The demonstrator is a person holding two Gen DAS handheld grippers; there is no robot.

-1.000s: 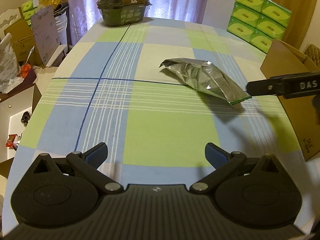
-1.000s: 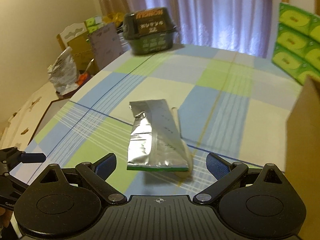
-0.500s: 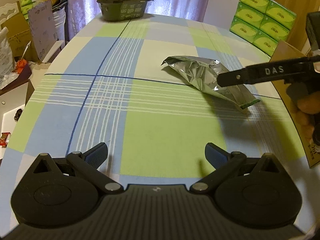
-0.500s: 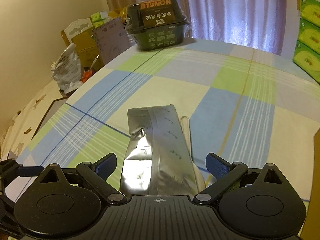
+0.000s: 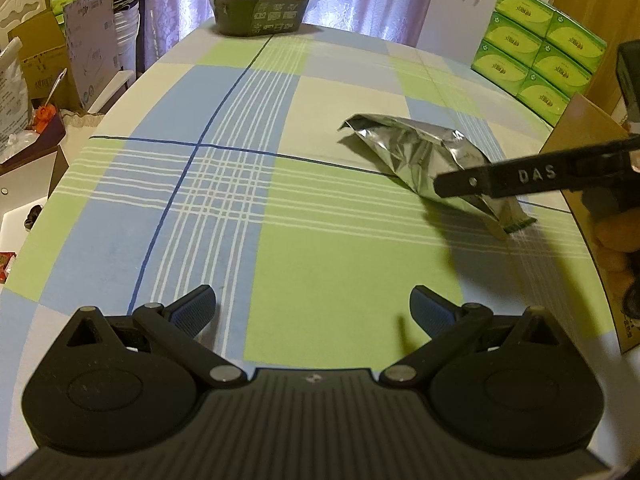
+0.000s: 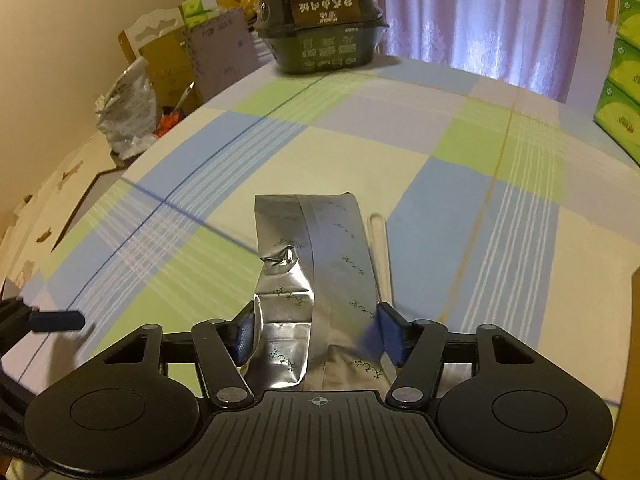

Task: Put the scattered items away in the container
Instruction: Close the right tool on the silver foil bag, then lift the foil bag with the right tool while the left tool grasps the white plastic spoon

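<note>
A crumpled silver foil pouch (image 6: 316,280) lies on the checked tablecloth (image 6: 440,208). My right gripper (image 6: 317,334) is shut on its near end, a blue pad pressing each side so the foil buckles. In the left wrist view the same pouch (image 5: 416,148) sits right of centre, with one right finger (image 5: 500,180) marked DAS across it. A brown cardboard box (image 5: 580,136) stands at the table's right edge, and its wall (image 6: 634,320) also shows at the right of the right wrist view. My left gripper (image 5: 312,312) hangs open over the near part of the cloth, holding nothing.
A thin white stick (image 6: 378,248) lies beside the pouch. A dark green packaged food box (image 5: 260,8) stands at the far end. Green tissue packs (image 5: 536,64) are stacked at the far right. Cartons and bags (image 5: 36,72) crowd the floor to the left.
My right gripper moved forward over the pouch's near end and its fingers went from wide open to shut on it. The left gripper drifted slightly and stayed open.
</note>
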